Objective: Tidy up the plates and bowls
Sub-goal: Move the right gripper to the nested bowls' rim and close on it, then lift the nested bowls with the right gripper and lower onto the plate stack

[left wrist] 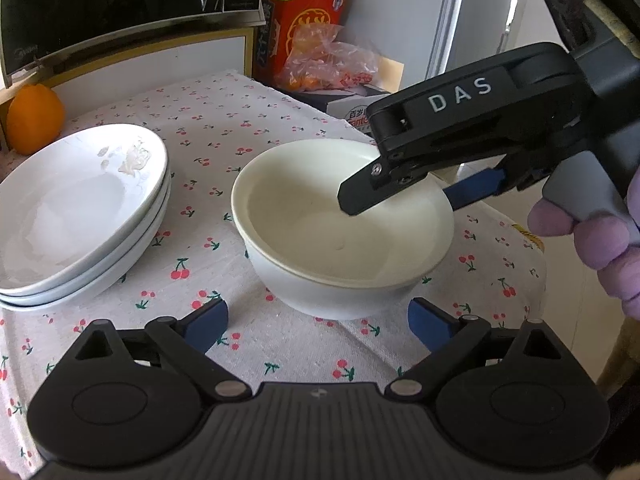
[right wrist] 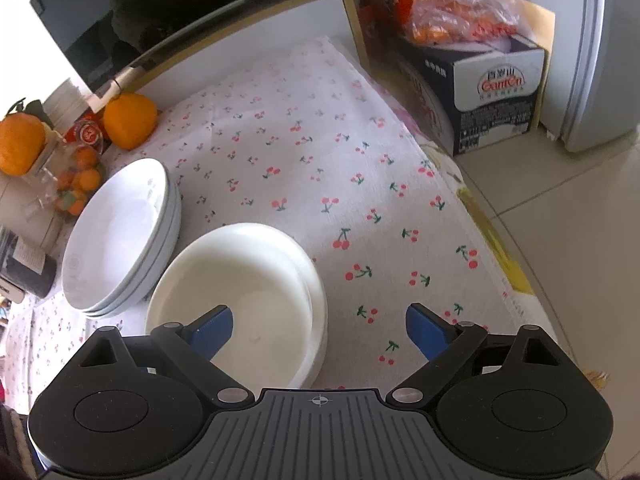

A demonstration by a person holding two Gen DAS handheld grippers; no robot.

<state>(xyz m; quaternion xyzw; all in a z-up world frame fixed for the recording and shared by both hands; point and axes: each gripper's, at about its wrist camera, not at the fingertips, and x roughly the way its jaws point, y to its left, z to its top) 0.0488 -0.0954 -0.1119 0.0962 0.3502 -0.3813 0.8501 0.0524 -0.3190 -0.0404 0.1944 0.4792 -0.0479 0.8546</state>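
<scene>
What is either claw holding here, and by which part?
Nothing is held. The right claw is open, straddling the rim of the stacked bowls, one finger inside and one outside. The left claw is open and short of the bowls.

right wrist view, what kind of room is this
Most likely a home kitchen or dining corner. A cherry-print tablecloth carries stacked white plates and nested bowls; oranges sit beside what looks like a microwave, and a pale appliance, probably a fridge, stands on tiled floor.
</scene>
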